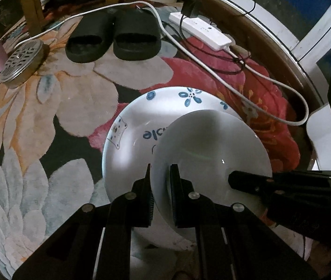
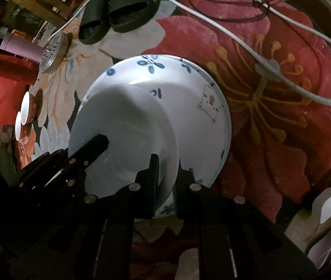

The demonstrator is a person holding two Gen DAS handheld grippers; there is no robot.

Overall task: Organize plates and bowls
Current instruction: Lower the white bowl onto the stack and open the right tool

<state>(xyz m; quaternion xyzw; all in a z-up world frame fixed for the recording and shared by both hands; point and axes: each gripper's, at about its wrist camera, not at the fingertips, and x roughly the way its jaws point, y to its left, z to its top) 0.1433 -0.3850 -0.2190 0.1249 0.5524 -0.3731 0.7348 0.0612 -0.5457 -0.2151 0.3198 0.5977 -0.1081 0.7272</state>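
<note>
Left gripper point(image 1: 160, 170) jaws astride white plate point(image 1: 212, 154) rim

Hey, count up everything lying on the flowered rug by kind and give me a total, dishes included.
Plain white bowl: 1
Blue-patterned bowl: 1
Black slides: 2
White power strip: 1
Perforated metal lid: 1
Small white cups: 2
Total: 8
The left hand-held gripper and right hand-held gripper both clamp the plain white bowl's rim.

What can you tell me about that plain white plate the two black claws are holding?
The plain white plate is round, glossy and undecorated, probably ceramic or melamine. It is tilted, above a larger plate with blue flowers. The left gripper pinches its near rim; the right gripper clamps another part of the rim. Whether the two plates touch is unclear.
</note>
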